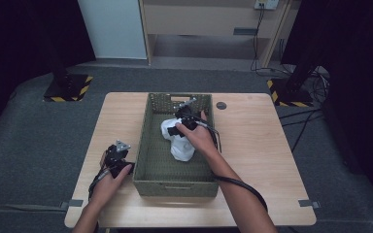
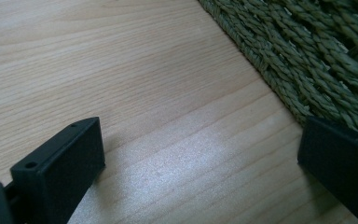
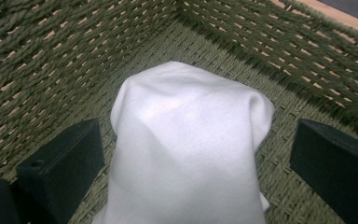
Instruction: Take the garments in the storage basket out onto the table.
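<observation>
Right gripper view: right tool [image 3: 200,163] gapes wide around white cloth [image 3: 186,154] in green basket [image 3: 42,70], gripping nothing.

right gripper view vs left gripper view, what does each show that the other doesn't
The right gripper view alone has the white cloth lying between the open jaws of the right gripper, on the woven floor inside the green basket, with the basket's inner walls rising around it. The left gripper view alone has the bare wooden table under the left gripper, and the basket seen from outside, its wall at the upper right. Both share the green woven basket and a pair of black jaws standing wide apart with nothing clamped.
</observation>
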Demonstrator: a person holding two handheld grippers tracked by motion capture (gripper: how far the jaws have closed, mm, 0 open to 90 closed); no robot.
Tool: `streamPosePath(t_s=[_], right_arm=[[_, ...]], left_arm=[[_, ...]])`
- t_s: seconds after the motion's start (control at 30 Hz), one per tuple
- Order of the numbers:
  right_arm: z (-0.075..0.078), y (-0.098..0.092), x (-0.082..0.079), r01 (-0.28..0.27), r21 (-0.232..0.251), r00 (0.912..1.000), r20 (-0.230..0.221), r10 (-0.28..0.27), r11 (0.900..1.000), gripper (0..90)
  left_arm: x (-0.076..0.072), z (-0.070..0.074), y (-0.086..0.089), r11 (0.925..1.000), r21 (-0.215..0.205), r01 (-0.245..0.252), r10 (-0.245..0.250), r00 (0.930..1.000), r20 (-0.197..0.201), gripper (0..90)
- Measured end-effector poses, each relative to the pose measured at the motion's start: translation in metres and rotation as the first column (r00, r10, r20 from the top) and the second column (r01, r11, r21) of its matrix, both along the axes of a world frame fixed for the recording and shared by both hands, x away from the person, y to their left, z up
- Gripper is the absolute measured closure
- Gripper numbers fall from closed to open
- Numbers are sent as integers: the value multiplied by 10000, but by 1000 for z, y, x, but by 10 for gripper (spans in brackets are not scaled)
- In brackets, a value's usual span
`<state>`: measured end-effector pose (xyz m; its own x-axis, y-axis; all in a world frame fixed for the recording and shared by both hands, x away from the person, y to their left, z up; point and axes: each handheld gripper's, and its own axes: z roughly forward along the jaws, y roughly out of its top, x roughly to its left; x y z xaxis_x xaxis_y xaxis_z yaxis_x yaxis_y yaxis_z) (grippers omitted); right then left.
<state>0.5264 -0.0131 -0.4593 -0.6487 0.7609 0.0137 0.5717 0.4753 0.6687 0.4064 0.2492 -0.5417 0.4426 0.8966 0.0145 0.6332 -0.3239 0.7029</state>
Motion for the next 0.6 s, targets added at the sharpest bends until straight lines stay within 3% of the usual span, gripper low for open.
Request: streamPosePath(t_s=[0.6], right_arm=[[-28, 6, 10, 290, 40, 9981, -547, -288, 9996, 27]], left_arm=[[0, 0, 0, 10000, -6, -4, 4, 10000, 3, 0]])
